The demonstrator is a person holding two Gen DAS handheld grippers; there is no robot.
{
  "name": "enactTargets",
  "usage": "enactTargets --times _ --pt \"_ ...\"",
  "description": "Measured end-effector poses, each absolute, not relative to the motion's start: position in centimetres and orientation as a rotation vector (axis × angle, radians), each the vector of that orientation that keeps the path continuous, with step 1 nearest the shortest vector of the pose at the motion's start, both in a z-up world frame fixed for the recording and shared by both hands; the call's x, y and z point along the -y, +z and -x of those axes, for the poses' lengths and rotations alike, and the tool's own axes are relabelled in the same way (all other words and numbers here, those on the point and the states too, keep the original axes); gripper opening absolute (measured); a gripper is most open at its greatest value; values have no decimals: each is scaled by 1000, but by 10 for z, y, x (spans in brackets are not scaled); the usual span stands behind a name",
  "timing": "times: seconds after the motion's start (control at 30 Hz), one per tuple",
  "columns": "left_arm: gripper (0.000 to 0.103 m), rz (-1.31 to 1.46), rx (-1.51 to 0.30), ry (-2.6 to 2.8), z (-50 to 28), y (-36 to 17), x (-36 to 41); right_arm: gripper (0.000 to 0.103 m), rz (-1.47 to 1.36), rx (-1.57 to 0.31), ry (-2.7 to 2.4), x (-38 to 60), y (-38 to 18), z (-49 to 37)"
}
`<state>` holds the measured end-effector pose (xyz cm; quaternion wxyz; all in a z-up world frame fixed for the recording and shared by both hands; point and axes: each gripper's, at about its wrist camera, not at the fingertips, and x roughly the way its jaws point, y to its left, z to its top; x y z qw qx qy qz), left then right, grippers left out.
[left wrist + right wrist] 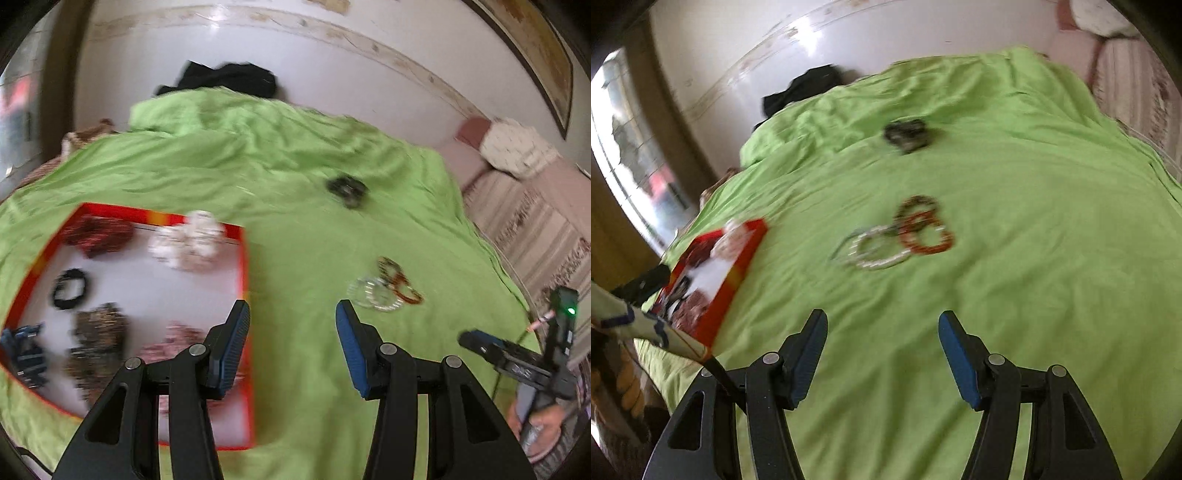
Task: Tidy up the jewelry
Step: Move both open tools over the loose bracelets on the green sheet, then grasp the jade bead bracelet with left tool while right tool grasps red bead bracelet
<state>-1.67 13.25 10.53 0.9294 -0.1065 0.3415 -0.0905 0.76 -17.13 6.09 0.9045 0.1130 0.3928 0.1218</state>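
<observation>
I can read no writing anywhere; the white marks on my right gripper's body, seen at the lower right of the left view, are too blurred to make out.

My left gripper (291, 336) hangs with its jaws apart and nothing between them, above the green sheet (295, 177), its left finger over the right edge of the red-rimmed tray (246, 280). The tray fills the lower left of that view and holds a dark red scrunchie (96, 233), a white scrunchie (186, 240), a black bracelet (70, 289) and blurred brown, pink and blue pieces.

My right gripper (882, 347) is also parted, a little wider, and holds nothing. Above it, at the middle of the right view, lies a cluster of bracelets on the sheet: clear and pearly ones (877, 249) touching red-brown beaded ones (923, 227). They sit well apart from my fingertips. Further up lies a dark beaded piece (908, 136), alone. The tray shows at the left edge there.
</observation>
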Motion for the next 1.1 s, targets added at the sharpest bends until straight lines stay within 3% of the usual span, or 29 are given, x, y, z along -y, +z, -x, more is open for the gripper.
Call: enactTargets --times 0.23,0.3,0.33,0.43,0.7,1.0,1.1 --pt "47 212 -843 -249 -48 79 -78 67 -269 -826 228 190 52 -39" --pt "43 244 -885 -266 -68 68 -71 66 -275 -835 225 194 49 -50" --pt "38 257 -903 -273 -75 62 -68 64 -275 -839 224 195 47 -56" --pt "36 294 -934 -291 -94 47 -63 56 -267 -850 225 197 43 -76" --pt "36 336 -980 -336 -131 18 -48 53 -275 -888 256 198 25 -117" --pt "35 199 -974 -298 -137 4 -24 53 -256 -934 269 190 6 -131" --pt "30 101 -946 -268 -131 2 -12 45 -228 -936 248 187 3 -133"
